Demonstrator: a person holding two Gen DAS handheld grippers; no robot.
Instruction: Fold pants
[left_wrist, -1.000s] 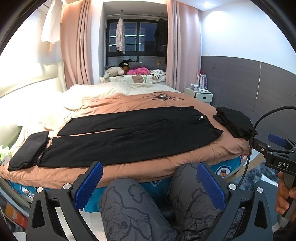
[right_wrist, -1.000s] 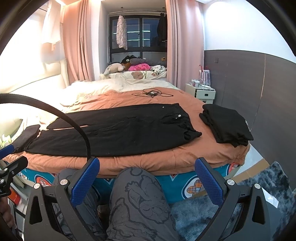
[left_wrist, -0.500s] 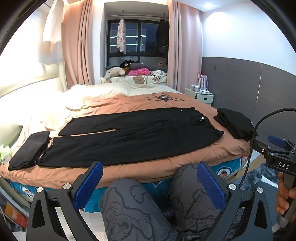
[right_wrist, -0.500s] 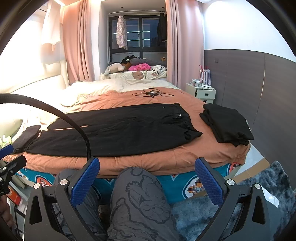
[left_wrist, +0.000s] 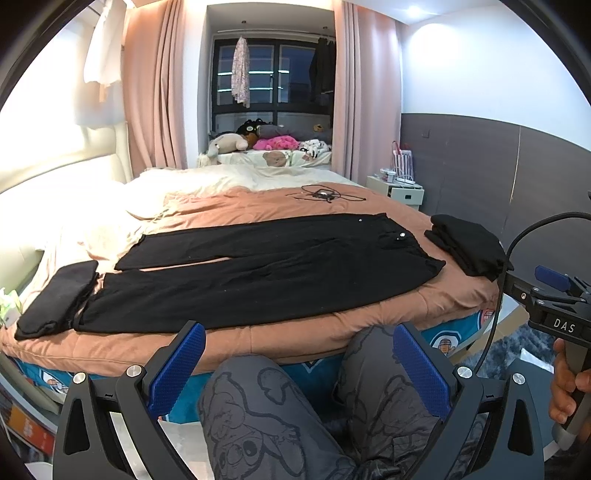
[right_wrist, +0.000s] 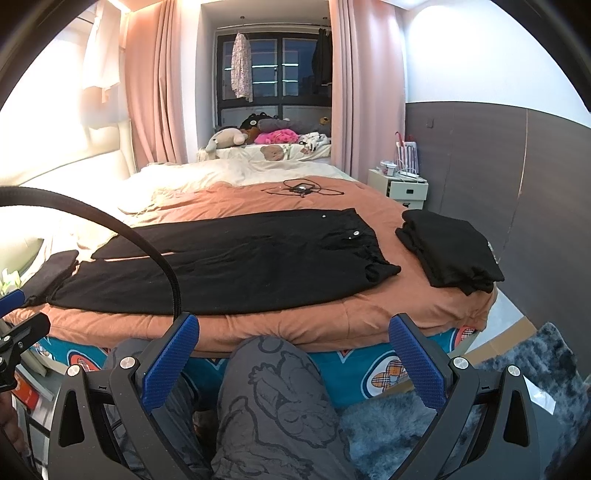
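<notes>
**Jaws apart on both tools; pants flat on bed, unfolded**

Jaws: left gripper (left_wrist: 299, 363) and right gripper (right_wrist: 293, 354) both spread wide, holding nothing, held low before the near edge of the bed above the person's knees (right_wrist: 273, 376).

Item: black pants (left_wrist: 258, 273), laid full length across the bed (left_wrist: 332, 332), waistband to the right, leg hems to the left, the two legs slightly parted. No fold made yet.

Handling, by judgement: soft, limp, light cloth; likely to sag and drag when lifted; not fragile. Best taken by pinching edges, the far waistband corner with the right tool and the far leg hem with the left, to bring one leg over the other.

Adjacent: folded dark garment (left_wrist: 55, 295) touching the hems at left; folded black stack (right_wrist: 448, 251) at the bed's right end, apart from the waistband.

Bed: brown quilt, padded and yielding. Cable tangle (right_wrist: 301, 189) far side.

Room: pink curtains (right_wrist: 155, 92), window, soft toys (right_wrist: 266, 134), nightstand (right_wrist: 399, 186), shaggy rug (right_wrist: 517, 387).
</notes>
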